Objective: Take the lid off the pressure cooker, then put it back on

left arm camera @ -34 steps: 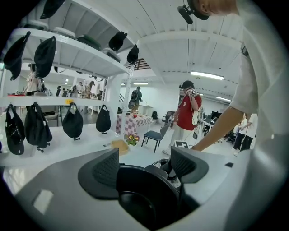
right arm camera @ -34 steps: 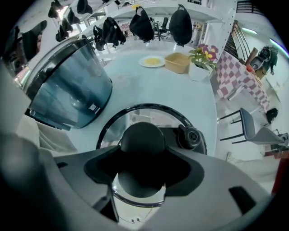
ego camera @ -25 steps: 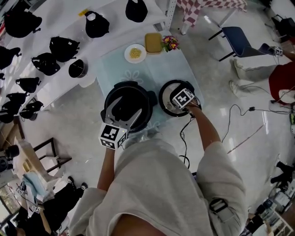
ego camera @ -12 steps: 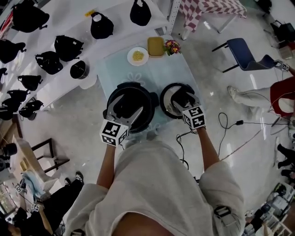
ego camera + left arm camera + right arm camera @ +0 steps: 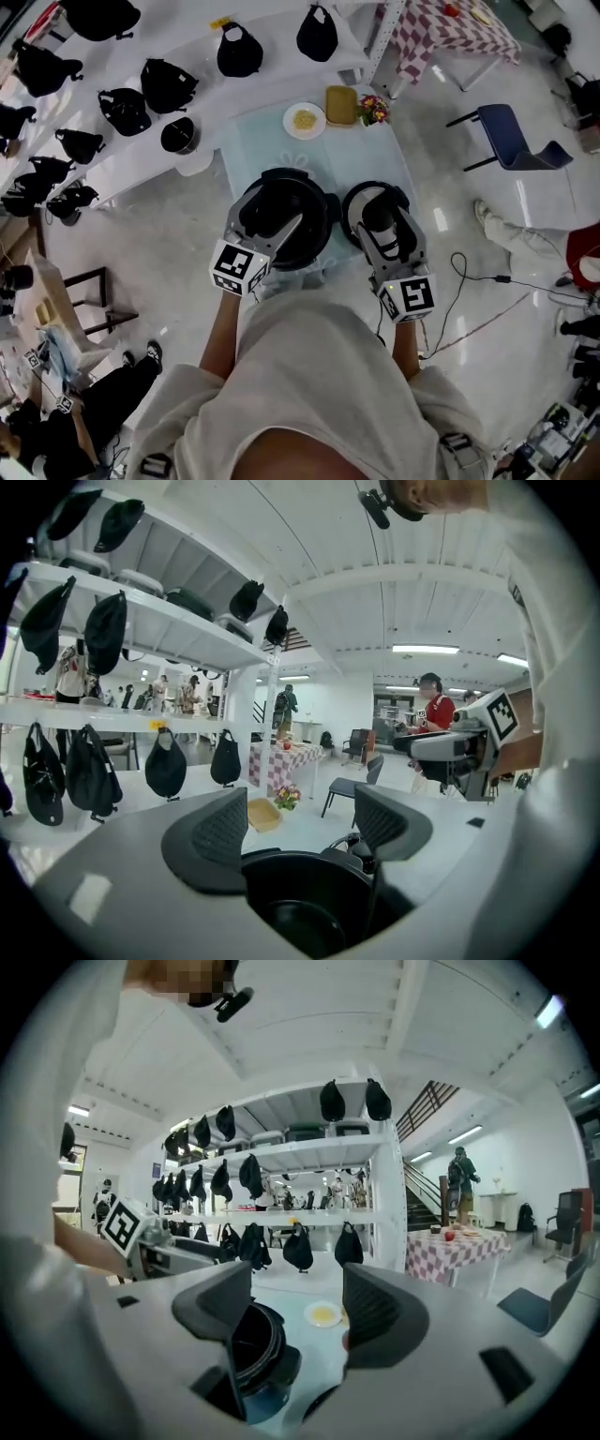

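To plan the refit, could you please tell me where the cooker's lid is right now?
In the head view, the lid lies on the pale blue table, just right of the open pressure cooker, with the right tool hovering over it.

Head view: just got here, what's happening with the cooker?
A person with a gripper in each hand stands at a small light-blue table. The round black pressure cooker is open; its black-rimmed lid lies on the table to its right. The left gripper is over the cooker's near rim, the right gripper above the lid. Both have jaws apart and hold nothing: lid off, not yet back on.
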A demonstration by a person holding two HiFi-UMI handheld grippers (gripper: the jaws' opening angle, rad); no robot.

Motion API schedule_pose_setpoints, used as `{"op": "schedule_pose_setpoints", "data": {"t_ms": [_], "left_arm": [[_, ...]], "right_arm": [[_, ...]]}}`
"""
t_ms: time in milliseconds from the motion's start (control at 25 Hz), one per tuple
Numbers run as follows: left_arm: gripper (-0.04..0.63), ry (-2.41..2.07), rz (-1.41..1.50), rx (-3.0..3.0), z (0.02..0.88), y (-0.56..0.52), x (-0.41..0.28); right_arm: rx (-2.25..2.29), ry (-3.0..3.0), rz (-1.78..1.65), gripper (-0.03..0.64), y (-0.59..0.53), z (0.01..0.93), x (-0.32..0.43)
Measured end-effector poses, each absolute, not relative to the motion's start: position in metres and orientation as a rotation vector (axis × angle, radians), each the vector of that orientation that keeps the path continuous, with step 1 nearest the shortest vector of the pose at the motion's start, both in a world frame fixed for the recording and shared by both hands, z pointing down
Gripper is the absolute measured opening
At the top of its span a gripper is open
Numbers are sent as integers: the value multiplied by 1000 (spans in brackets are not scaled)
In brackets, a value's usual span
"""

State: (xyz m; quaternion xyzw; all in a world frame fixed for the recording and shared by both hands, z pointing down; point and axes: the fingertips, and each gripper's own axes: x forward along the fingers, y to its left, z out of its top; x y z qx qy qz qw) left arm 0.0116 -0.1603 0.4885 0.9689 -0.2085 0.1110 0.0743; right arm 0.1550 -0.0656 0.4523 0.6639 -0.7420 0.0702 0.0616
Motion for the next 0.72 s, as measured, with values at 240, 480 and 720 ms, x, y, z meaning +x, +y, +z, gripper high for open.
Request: {"op": "schedule_pose_setpoints", "data": {"t_ms": [240, 480, 720], "left_arm": [[339, -715, 283, 2901, 476, -171, -18], [339, -795, 252, 2894, 466, -174, -42], [339, -800, 245, 2893, 465, -174, -49]], "right_arm": [[1940, -2299, 192, 296, -84, 451, 127], [1864, -2359, 161, 296, -98, 446, 104], [1837, -2370, 147, 296, -104, 444, 90]]}}
